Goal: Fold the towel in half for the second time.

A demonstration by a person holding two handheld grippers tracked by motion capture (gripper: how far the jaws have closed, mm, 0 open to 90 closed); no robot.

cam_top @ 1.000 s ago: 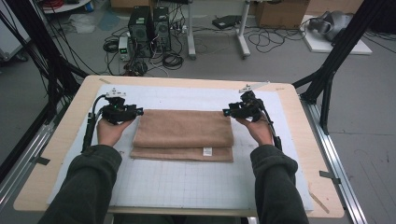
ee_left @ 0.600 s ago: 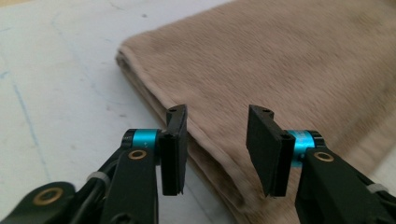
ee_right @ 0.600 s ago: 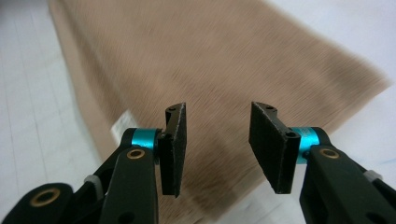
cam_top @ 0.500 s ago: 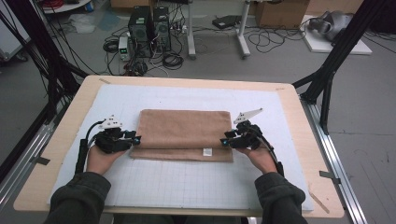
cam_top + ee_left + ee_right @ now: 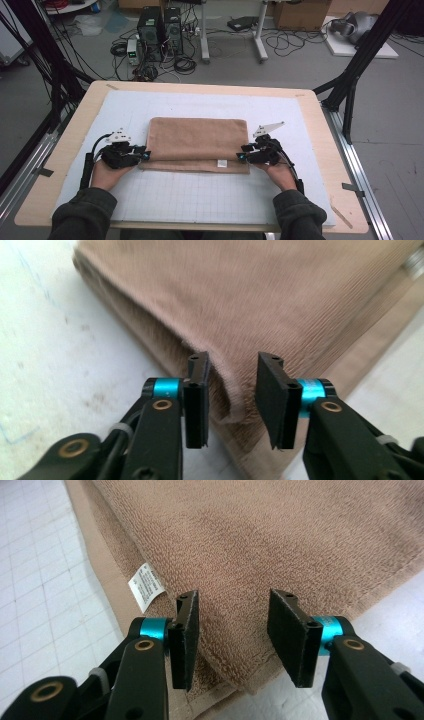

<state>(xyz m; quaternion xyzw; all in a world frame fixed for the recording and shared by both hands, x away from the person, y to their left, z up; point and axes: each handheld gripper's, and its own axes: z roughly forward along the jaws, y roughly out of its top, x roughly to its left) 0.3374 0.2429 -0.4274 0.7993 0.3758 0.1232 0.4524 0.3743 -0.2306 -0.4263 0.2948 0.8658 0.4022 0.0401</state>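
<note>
L gripper (image 5: 142, 155) & R gripper (image 5: 241, 153) straddle towel (image 5: 197, 140) corners.

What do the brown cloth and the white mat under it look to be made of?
The cloth looks like terry towelling: a looped, nubby pile with a flat woven hem band and a small sewn-in label, probably cotton, matte. The mat looks like a smooth, matte sheet printed with a fine grid, possibly vinyl or paper; the pictures leave that open.

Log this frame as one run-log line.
towel: folded, flat on mat | left gripper: open, at towel's left corner | right gripper: open, at right corner | label: visible
</note>
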